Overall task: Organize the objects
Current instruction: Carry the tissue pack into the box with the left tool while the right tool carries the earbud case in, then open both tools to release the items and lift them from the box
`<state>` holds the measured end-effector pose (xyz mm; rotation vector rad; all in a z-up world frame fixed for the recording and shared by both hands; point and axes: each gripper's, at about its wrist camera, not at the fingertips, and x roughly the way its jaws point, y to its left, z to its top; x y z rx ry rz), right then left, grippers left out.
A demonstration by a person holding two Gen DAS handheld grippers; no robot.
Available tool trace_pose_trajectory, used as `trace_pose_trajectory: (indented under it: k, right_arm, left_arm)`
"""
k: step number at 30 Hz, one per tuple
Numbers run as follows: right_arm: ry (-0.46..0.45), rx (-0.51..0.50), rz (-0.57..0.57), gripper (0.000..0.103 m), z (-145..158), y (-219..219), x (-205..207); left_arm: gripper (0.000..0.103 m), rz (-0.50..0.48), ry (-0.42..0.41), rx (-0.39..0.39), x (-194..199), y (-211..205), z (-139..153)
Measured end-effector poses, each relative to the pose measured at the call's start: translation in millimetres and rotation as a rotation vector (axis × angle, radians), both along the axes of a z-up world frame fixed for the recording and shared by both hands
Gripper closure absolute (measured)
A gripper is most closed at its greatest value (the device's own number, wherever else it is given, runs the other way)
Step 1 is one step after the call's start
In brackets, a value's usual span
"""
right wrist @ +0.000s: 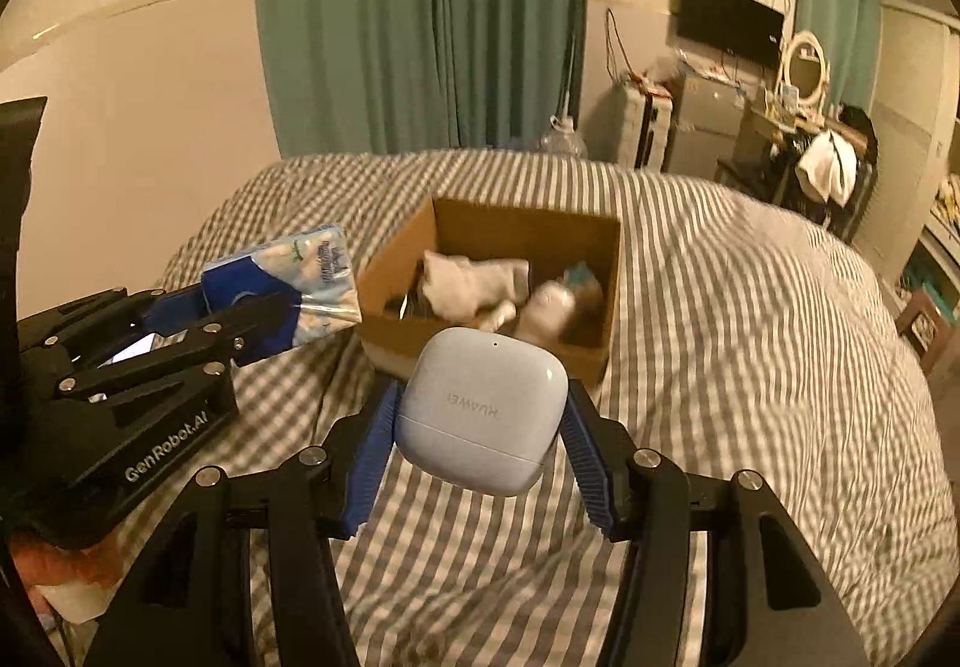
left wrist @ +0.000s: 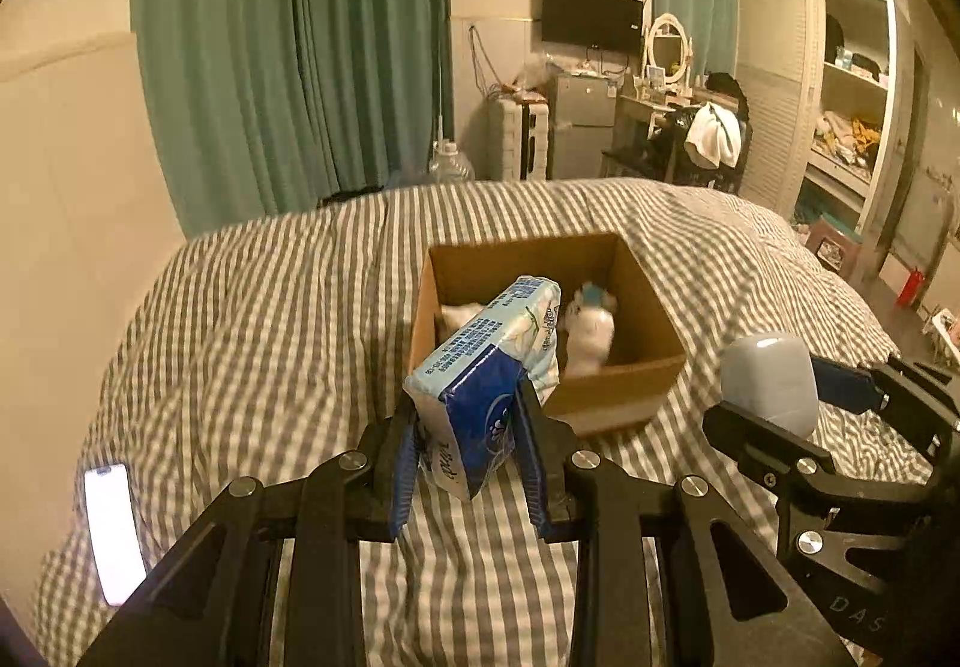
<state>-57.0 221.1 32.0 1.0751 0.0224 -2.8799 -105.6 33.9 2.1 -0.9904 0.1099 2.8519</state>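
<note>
Left gripper (left wrist: pixel 465 448): blue pads clamped on the near, dark-blue end of a tissue pack (left wrist: pixel 489 361). The pack juts up and forward, its far end over the near rim of the cardboard box (left wrist: pixel 618 397) on the striped bed cover (left wrist: pixel 270 319).

Right gripper (right wrist: pixel 480 421): fingers pinched on the two sides of a pale earbud case (right wrist: pixel 480 409), held clear of the bedding just short of the box's near wall.

Handling, my guess:
- Pack is light and soft. The wrapper looks slick and gives under the pads; a hold across its middle would likely steady it better than this end grip.
- Case is small, hard, smooth and rounded, so it could squirt out of a side pinch. The flat faces seem the safer hold.

Inside the box: white crumpled items and something teal, blurred, not identifiable. The box floor is mostly hidden. A lit phone (left wrist: pixel 111 532) lies well left of the box, near the bed's edge.
</note>
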Motion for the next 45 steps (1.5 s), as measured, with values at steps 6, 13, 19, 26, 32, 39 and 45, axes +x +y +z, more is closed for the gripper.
trace_pose_trajectory:
  k: [6,13,19,26,32,39,45]
  right_arm:
    - [0.021,-0.007,0.008,0.049,14.8,9.6,-38.8]
    - [0.022,-0.002,0.002,0.049,18.6,24.0,-101.9]
    - [-0.024,-0.003,-0.011,0.049,-8.0,39.2,-159.3]
    - [-0.127,0.024,0.006,0.049,-65.8,47.0,-208.6]
    - [-0.170,0.030,0.012,0.049,-97.1,53.4,-229.2]
    - [-0.178,-0.014,0.012,0.049,-101.2,56.7,-228.5]
    - [-0.164,0.005,-0.024,0.049,-81.9,56.5,-215.6]
  left_arm:
    - [0.074,-0.009,0.025,0.017,-41.3,0.4,14.4]
    - [0.073,-0.055,-0.008,-0.003,-102.7,11.1,10.5]
    - [0.073,-0.072,-0.068,-0.044,-155.5,26.7,-18.3]
    - [0.073,-0.085,-0.170,-0.043,-200.2,33.6,-73.6]
    - [0.073,-0.103,-0.216,-0.085,-214.7,35.8,-104.7]
    - [0.073,-0.106,-0.224,-0.081,-213.3,35.6,-107.6]
    - [0.070,-0.080,-0.218,-0.086,-194.9,33.8,-90.7]
